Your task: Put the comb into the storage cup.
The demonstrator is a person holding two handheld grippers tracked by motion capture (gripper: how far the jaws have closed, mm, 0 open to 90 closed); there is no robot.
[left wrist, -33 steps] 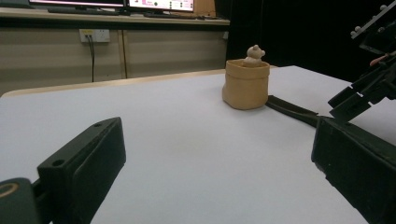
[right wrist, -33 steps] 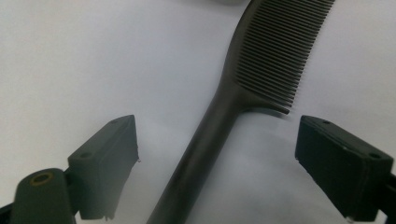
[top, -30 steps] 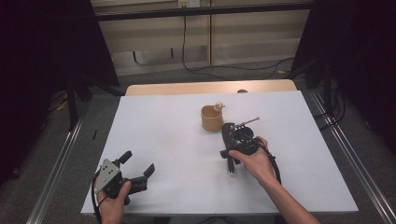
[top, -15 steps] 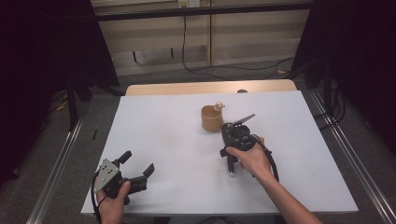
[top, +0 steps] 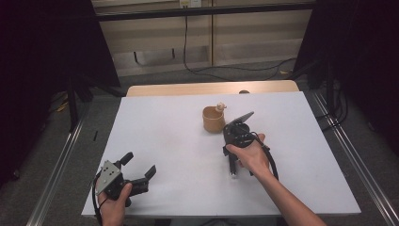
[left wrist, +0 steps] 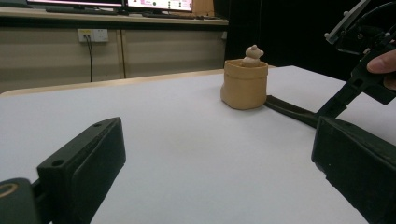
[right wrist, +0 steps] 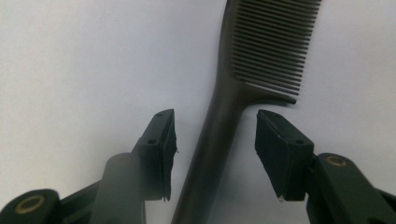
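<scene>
The comb is lying flat on the white table, just in front of the cup and on the right half of the surface. In the right gripper view its handle is running up between our jaws, slightly tilted, with the toothed part beyond the pads and fanning out to the right. So the long axis is lying roughly along the line in which our right gripper is pointing, and the jaws are straddling the handle crosswise, one pad on either side.

We are closing that gripper: the jaws have just been coming together, yet both pads are standing apart from the handle, the left one nearer to it than the right. Nothing is gripped yet. We judge that the next move turns on this offset: closing evenly would push the handle sideways before the far pad arrives, so shifting slightly to centre it may help.

Our left gripper is resting near the table's front left corner, jaws wide open and empty, well apart from the comb. A small figure is sitting in the cup.
</scene>
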